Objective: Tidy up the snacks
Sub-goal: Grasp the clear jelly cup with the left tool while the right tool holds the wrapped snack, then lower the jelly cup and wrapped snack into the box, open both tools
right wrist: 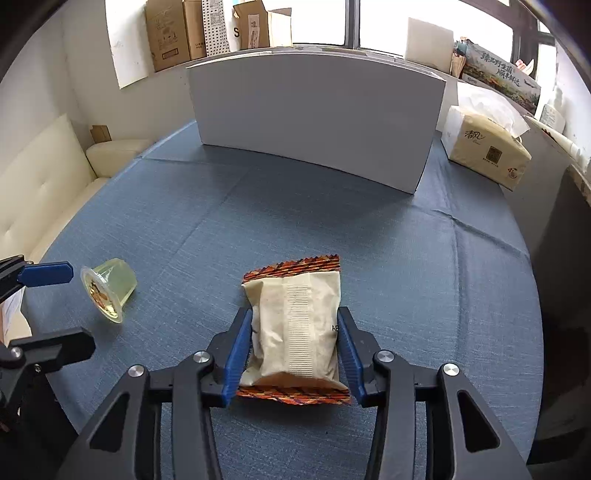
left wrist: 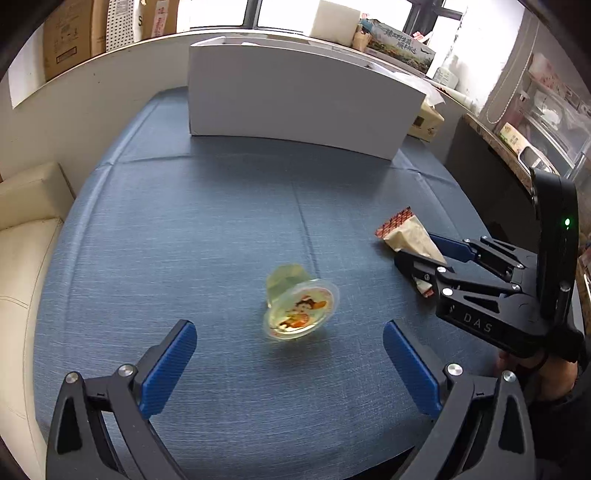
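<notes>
A clear jelly cup [left wrist: 300, 307] with a cartoon lid lies on its side on the blue tablecloth [left wrist: 221, 229], just ahead of my left gripper [left wrist: 290, 334], which is open and empty. The cup also shows in the right wrist view [right wrist: 108, 291], with the left gripper [right wrist: 51, 302] beside it. My right gripper [right wrist: 295, 319] is shut on a beige snack packet [right wrist: 295, 325] with orange-red crimped ends, seam side up. In the left wrist view the right gripper [left wrist: 413, 251] holds the packet [left wrist: 408, 232] at the right. A white box [right wrist: 314, 122] stands at the table's far side.
A tissue pack [right wrist: 487, 147] sits right of the white box. A cream sofa [right wrist: 40, 184] runs along the left. Cardboard boxes [right wrist: 173, 33] line the window ledge behind. A dark cabinet [right wrist: 561, 258] stands at the right table edge.
</notes>
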### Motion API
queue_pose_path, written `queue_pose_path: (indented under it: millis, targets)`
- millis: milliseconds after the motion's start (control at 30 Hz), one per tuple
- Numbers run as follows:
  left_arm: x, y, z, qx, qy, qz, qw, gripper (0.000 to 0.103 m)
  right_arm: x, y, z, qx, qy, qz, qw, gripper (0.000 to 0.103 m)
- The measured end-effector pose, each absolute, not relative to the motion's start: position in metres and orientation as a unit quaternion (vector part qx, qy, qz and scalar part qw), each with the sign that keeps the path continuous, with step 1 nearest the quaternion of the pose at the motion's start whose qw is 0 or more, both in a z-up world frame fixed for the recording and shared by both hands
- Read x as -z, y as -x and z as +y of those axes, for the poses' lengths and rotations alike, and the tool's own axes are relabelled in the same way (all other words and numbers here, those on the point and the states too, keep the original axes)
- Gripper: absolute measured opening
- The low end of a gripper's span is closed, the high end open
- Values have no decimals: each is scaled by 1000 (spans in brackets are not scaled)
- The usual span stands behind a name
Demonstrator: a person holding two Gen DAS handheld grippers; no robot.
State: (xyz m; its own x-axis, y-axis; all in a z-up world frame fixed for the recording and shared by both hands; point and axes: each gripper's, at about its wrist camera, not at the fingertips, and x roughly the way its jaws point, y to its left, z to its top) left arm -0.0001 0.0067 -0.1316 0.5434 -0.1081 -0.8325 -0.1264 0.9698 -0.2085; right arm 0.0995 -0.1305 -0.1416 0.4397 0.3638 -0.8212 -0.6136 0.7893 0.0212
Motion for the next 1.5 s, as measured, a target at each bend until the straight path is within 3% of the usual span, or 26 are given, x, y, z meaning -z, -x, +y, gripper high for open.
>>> queue_pose_path:
  millis: [467,533,567,600,800,1100,1500]
  targets:
    - [143,-27,-2,-49,101,488,866,100,96,-96,-170,-272,63,405,871,49]
    - [143,-27,-3,-50,90,484,869,80,98,-96,-173,-271,57,408,870,49]
    - [142,-26,-5,-49,76,483,871,55,99,-96,-174,-270,57,411,869,49]
    - [141,-26,-6,-54,62,482,872,48,100,-95,-175,-269,56,412,869,49]
    - [134,-21,5,-22,90,469,879,48,103,-94,-176,-274,46,415,867,49]
    - [81,-26,25,10,111,418,901,48,93,-96,-172,-283,43,403,869,49]
    - [-4,-104,39,46,69,354,932,48,23,-155,-162,-296,23,344,891,49]
